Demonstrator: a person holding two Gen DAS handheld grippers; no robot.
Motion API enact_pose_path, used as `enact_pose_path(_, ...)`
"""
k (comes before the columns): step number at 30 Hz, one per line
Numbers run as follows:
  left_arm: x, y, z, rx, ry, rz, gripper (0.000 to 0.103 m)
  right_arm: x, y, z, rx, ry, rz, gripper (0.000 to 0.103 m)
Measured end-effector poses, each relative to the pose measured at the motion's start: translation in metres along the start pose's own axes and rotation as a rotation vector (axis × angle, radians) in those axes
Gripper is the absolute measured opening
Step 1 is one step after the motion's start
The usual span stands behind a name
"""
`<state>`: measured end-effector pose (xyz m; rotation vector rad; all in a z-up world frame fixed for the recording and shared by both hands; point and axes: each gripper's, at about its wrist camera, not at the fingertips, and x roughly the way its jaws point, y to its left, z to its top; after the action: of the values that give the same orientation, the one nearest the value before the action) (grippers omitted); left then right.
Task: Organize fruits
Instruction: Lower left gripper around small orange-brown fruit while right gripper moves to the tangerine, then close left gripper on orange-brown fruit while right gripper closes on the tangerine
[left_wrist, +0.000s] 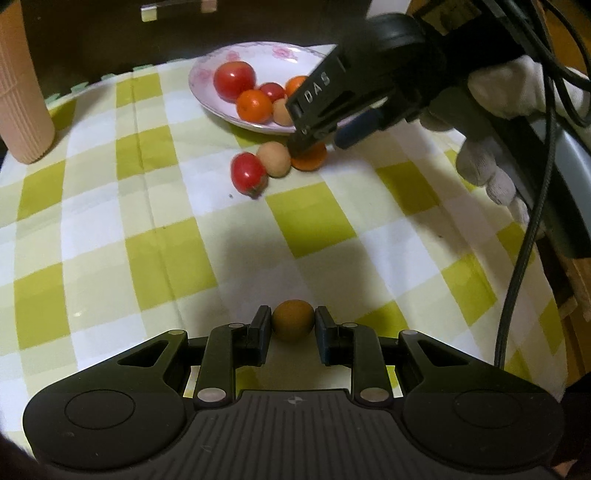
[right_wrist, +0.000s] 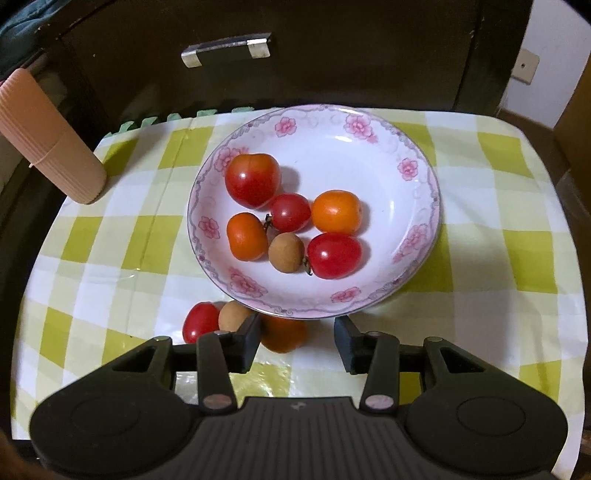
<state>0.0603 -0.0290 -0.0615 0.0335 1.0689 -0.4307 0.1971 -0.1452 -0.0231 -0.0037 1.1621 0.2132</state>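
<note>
While the left gripper (left_wrist: 292, 322) clamps a brown fruit (left_wrist: 292, 319), the right gripper (right_wrist: 297, 338) tilts down, unclenched.

On the checked cloth (right_wrist: 110, 258), a plate (right_wrist: 369, 155) holding six fruits (right_wrist: 295, 229), clustered toward its 9 o'clock half. Just off the plate's rim at 7 o'clock, three loose fruits (right_wrist: 207, 321) touching in a row. Far out at 10 o'clock, near the cloth's edge, a ribbed cylinder (right_wrist: 51, 140).
</note>
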Motion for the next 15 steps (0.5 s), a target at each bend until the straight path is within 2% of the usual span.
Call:
enact_pose_path(7, 0.006, 0.004, 0.017, -0.012, -0.003, 0.029, 0.033, 0.011, 0.0, 0.002, 0.01, 0.044, 0.029, 0.04)
enact_pose_path(15, 0.008, 0.018, 0.03, -0.046, 0.006, 0.06, 0.033, 0.014, 0.01, 0.0, -0.084, 0.057, -0.024, 0.04)
